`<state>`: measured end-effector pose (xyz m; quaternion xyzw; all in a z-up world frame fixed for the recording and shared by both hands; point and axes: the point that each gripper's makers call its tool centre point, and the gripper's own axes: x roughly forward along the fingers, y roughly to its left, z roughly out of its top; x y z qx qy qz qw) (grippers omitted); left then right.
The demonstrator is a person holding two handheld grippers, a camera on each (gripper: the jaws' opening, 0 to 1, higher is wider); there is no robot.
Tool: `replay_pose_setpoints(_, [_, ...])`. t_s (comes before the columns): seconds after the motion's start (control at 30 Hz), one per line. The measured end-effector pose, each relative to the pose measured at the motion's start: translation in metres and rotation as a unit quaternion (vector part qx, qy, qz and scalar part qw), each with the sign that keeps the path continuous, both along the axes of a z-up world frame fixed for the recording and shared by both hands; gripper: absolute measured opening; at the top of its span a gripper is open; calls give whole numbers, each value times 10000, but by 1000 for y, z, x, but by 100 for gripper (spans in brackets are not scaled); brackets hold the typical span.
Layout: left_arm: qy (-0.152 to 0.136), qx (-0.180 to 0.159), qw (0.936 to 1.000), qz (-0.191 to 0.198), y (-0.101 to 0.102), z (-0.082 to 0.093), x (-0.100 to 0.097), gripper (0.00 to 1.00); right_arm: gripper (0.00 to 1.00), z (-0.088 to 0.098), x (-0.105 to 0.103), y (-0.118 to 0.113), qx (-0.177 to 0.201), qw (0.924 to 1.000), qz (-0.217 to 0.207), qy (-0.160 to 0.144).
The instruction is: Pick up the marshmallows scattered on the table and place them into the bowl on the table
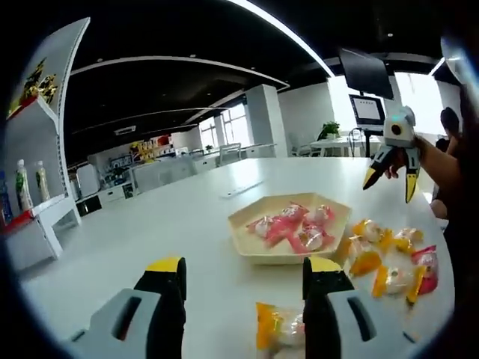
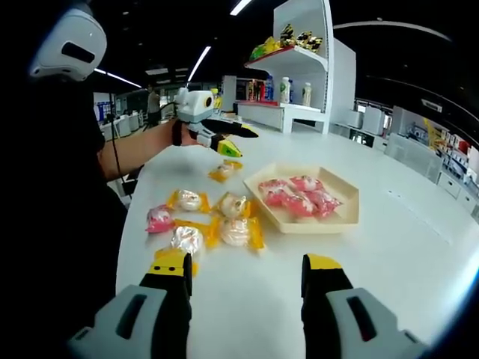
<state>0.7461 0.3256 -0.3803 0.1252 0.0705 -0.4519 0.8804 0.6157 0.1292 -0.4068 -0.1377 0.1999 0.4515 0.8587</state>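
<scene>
While marshmallows [image 2: 224, 217] surround the bowl [image 2: 346, 196], jaws gape

no readable text, labels, brands or numbers anywhere

An open-plan office: rows of desks [image 1: 187, 161] beyond the white surface [image 1: 150, 232], a display shelf [image 2: 303, 71] beside it.

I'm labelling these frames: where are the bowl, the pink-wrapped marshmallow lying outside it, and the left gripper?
bowl [image 2: 346, 217], right gripper view, bare front rim.
pink-wrapped marshmallow [image 2: 159, 219], right gripper view, wrapper's middle.
left gripper [image 2: 238, 140], right gripper view, between its fingertips.
</scene>
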Motion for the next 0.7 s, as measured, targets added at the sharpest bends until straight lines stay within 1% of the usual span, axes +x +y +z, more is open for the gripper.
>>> replay_pose_setpoints(0.03, [-41, 8, 9999, -147, -3, 1, -5, 61, 58, 0, 0, 0, -1, 10000, -10, -1])
replay_pose_setpoints(0.1, [-13, 124, 9996, -250, -3, -4, -7, 62, 58, 1, 1, 0, 8, 10000, -5, -8])
replay_pose_setpoints(0.17, [-9, 261, 9992, -296, -3, -9, -8, 62, 58, 1, 1, 1, 18, 10000, -7, -15])
replay_pose_setpoints(0.3, [94, 378, 9986, -368, -3, -16, -12, 62, 58, 1, 1, 1, 13, 10000, -3, 1])
replay_pose_setpoints(0.4, [124, 526, 9969, -577, -7, -21, -21, 62, 58, 0, 1, 0, -4, 10000, -3, 14])
replay_pose_setpoints(0.5, [202, 610, 9954, -707, -9, -26, -26, 62, 58, 0, 0, 1, 3, 10000, 8, 5])
replay_pose_setpoints(0.6, [309, 788, 9934, -775, -10, -37, -31, 62, 58, 1, 0, 2, 13, 10000, 27, -3])
replay_pose_setpoints(0.67, [339, 810, 9929, -797, -10, -38, -32, 62, 58, -1, -1, 2, 13, 10000, 20, 10])
replay_pose_setpoints(0.7, [439, 800, 9926, -806, -10, -40, -34, 62, 58, -1, -1, 2, 6, 10000, 20, 16])
